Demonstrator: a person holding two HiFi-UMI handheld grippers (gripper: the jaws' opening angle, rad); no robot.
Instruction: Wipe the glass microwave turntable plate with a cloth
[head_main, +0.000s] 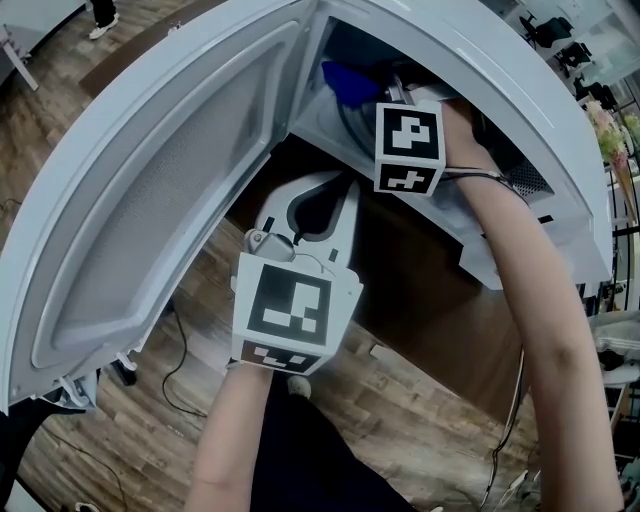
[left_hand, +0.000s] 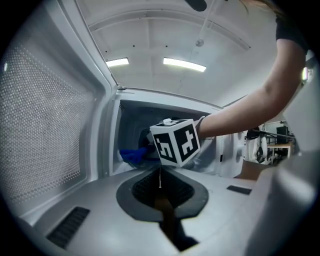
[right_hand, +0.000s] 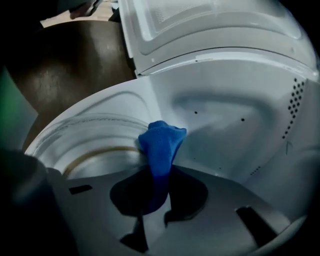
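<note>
Inside microwave (right_hand: 225, 100), bunched blue terry cloth (right_hand: 161, 145)

Cloth (right_hand: 161, 145) is bright blue. Microwave door (head_main: 150, 200) is white, window a fine grey dot mesh. Turntable plate (right_hand: 95, 132) is clear, pale, with a tan ring. Marker cubes (head_main: 410, 145) show black-and-white square patterns. Floor (head_main: 420, 400) is brown wood plank.

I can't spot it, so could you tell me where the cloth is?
The cloth is inside the microwave, held in the right claw, its tip against the plate, per the right gripper view.
</note>
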